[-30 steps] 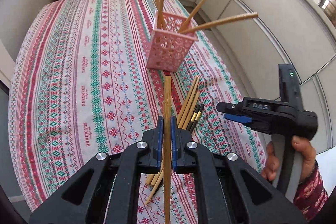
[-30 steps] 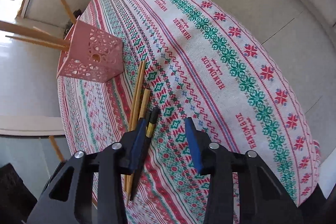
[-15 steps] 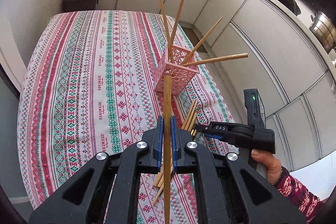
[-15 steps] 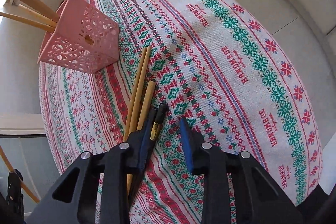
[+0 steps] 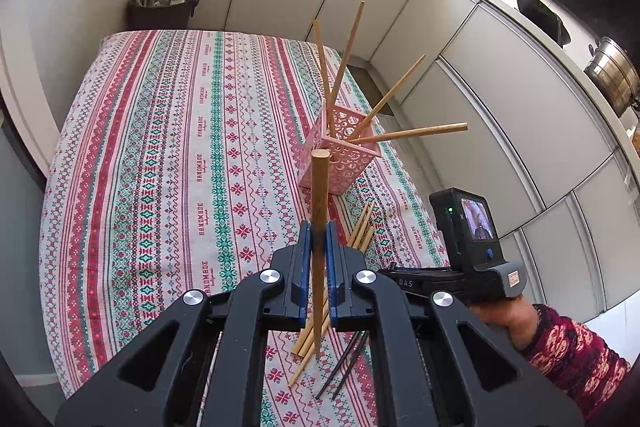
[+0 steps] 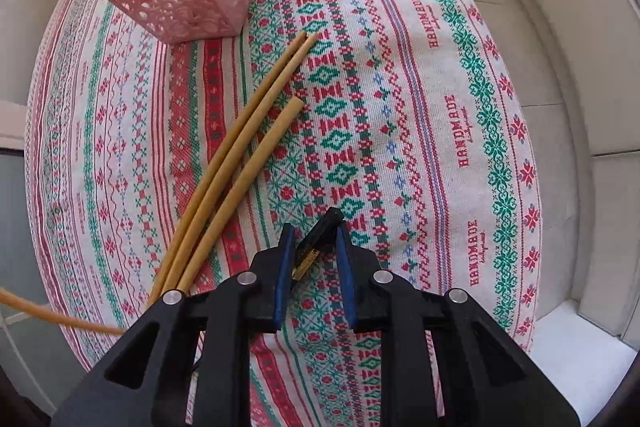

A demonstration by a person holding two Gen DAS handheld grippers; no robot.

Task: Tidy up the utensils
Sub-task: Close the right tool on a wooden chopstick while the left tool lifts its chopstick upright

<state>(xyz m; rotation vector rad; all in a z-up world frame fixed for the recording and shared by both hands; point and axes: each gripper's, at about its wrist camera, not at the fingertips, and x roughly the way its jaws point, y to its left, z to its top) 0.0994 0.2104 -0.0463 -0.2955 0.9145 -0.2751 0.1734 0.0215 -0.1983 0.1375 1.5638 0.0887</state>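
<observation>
Although four chopsticks are already stood in the pink basket (image 5: 339,158), the task is judged about half done. One wooden chopstick (image 5: 319,227) is pinched upright in the left tool (image 5: 319,259). The right tool (image 6: 313,255) is spread around the black chopsticks' (image 6: 318,237) ends; three wooden chopsticks (image 6: 240,163) lie on the tabletop (image 5: 160,163).

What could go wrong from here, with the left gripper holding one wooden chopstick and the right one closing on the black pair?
1. The pink holder sits near the table edge with four sticks splayed out; dropping in the wooden chopstick held by the left gripper could tip it.
2. The right gripper has the black chopsticks only at their ends, askew between its fingers; one may slip.
</observation>
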